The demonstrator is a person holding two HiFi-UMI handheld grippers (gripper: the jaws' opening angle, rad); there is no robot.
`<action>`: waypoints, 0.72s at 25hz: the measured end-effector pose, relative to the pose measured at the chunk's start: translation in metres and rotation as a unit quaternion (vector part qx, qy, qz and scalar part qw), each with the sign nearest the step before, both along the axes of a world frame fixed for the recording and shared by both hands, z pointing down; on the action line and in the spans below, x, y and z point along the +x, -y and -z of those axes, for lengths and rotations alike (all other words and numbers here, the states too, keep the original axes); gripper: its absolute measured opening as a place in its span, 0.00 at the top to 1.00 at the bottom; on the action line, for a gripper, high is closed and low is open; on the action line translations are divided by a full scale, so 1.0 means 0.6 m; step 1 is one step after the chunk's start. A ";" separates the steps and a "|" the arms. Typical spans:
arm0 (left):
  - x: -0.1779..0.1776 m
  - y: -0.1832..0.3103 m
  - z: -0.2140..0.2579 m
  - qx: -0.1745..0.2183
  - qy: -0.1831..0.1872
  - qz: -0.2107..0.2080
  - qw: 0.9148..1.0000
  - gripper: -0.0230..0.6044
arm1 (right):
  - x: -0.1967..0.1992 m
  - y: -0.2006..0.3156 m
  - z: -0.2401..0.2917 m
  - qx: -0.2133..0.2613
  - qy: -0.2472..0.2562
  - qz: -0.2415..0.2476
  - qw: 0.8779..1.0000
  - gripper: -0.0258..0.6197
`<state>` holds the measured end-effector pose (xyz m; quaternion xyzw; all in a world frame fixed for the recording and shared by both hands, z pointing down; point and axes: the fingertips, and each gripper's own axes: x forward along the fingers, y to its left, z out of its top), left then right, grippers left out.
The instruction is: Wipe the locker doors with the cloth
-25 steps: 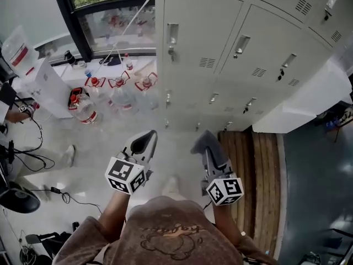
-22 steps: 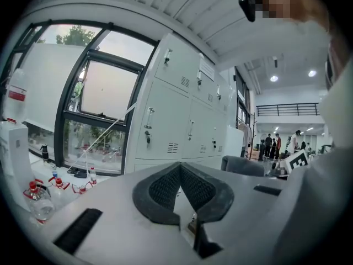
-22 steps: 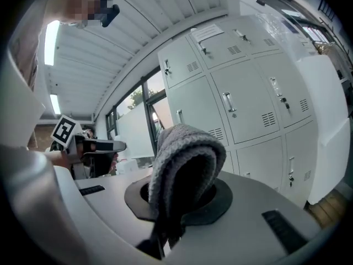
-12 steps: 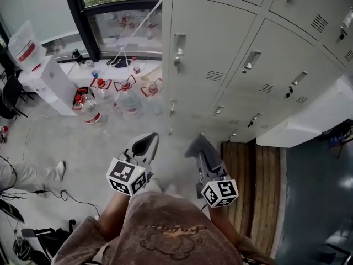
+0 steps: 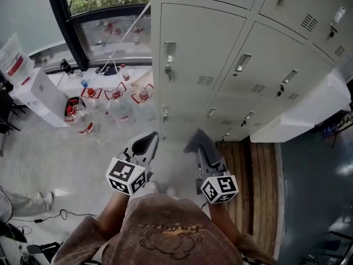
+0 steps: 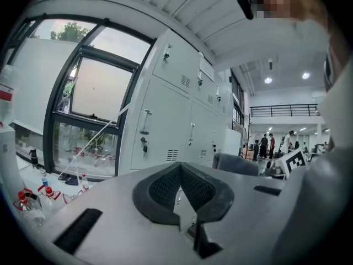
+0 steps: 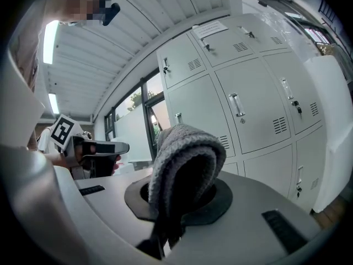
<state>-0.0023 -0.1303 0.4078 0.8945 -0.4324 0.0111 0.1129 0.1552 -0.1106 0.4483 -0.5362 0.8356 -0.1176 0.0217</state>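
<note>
Low in front of the grey locker doors (image 5: 201, 48), both tools are held out from the body, tips aimed at the bank. Right tool (image 5: 201, 143) is clamped on the grey cloth (image 7: 185, 159). The cloth is folded over its tip in a thick hump, so a padded face leads toward the metal. That looks like a ready-to-wipe hold. The cloth is well apart from any door with no contact, so by my read wiping is not under way.

Left tool (image 5: 144, 143) has its jaws closed together with nothing between them. It is parked beside the right one, probably just kept out of the way. Water bottles (image 5: 113, 101) sit on the floor by the window (image 5: 107, 21), left of the lockers, not involved.

Versus a second ago, both tools keep nearly the same pose and spacing; the right one is a touch further left in the head view. The lockers sit lower and fuller in that view, so the head has likely tipped up. Someone's shoe (image 5: 47, 199) on the left floor is now nearer the bottom edge.
</note>
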 end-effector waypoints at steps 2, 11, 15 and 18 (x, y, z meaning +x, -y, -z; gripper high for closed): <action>0.000 0.005 0.000 -0.001 -0.003 -0.008 1.000 0.97 | -0.001 0.009 0.004 0.001 0.001 -0.006 1.000 0.90; -0.004 0.024 0.004 0.007 -0.012 -0.026 1.000 0.97 | -0.009 0.081 0.049 0.029 -0.001 -0.009 1.000 0.90; -0.005 0.028 0.009 0.013 -0.014 -0.032 0.999 0.97 | 0.008 0.128 0.092 0.053 -0.013 -0.016 0.998 0.90; -0.005 0.032 0.013 0.017 -0.017 -0.035 0.999 0.97 | 0.026 0.164 0.127 0.068 -0.019 -0.025 0.997 0.90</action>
